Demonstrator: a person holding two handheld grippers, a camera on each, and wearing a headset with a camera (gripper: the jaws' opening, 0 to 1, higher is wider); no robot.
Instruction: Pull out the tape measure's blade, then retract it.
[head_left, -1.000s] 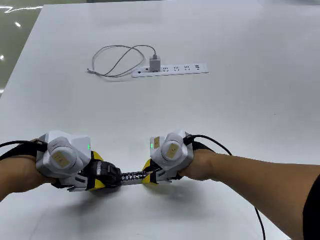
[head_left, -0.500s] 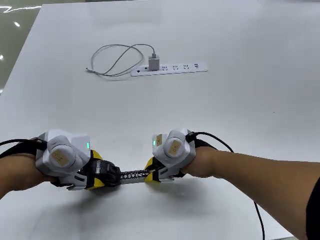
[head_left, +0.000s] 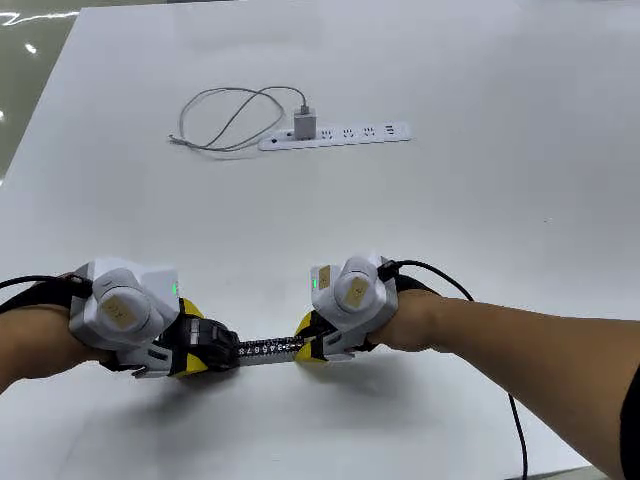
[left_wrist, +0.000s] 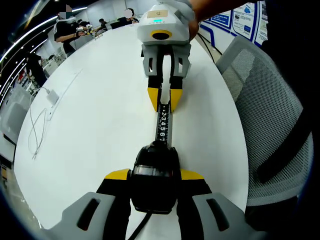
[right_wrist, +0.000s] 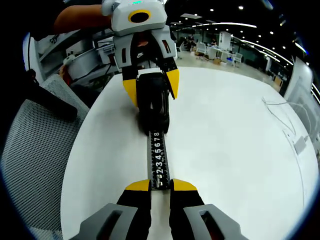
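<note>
Head view: two grippers lie low on the white table (head_left: 450, 230), with their tips facing each other. The left gripper (head_left: 205, 350) has its yellow fingers (left_wrist: 117, 175) shut tight on the black tape measure (head_left: 217, 346), one finger on each side of the case. The right gripper (head_left: 305, 348) has its fingers (right_wrist: 137, 186) pressed together on the end of the blade (head_left: 270, 349). The blade runs straight from the case to the right gripper's fingertips, with a short bit pulled out. In the right gripper view, white numbers on the blade run away from the fingers toward the case. Far beyond both sets of fingers, a white power strip (head_left: 340, 133) lies on the table with a charger (head_left: 304, 124) plugged in and a looped gray cable (head_left: 230, 120).
</note>
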